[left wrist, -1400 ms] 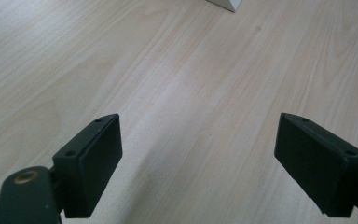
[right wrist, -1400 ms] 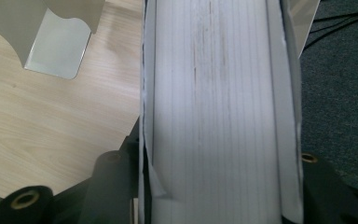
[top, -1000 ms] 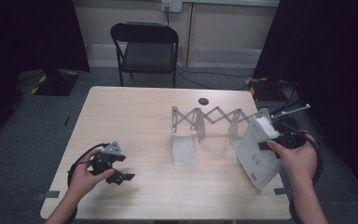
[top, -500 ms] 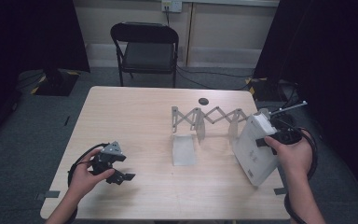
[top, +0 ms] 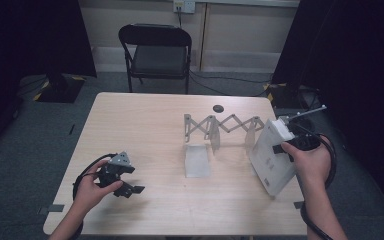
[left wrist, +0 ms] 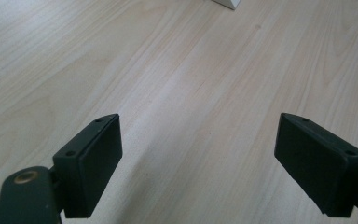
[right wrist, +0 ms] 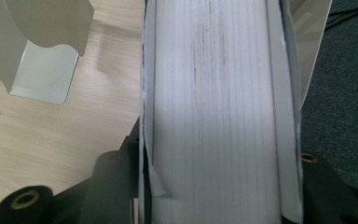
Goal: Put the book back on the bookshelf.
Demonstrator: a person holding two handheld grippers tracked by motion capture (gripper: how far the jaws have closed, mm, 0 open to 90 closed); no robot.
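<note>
From the high view, the right hand-held gripper [top: 286, 145] is clamped across a thick white book [top: 271, 159], holding it tilted with its lower corner on the tabletop [top: 145, 135]. The book sits just right of the accordion-style book rack [top: 223, 129], probably so it can be stood between the rack's dividers. It lies close to the tabletop's right edge, so room lies leftward. The left hand-held gripper [top: 125, 182] rests well left of the rack, out of the way.

In the left gripper view, its jaws gape wide over bare tabletop [left wrist: 191, 70], holding nothing.

In the right gripper view, the black jaws press both covers of the book [right wrist: 219, 93], with a rack divider [right wrist: 42, 42] just beside it.
</note>
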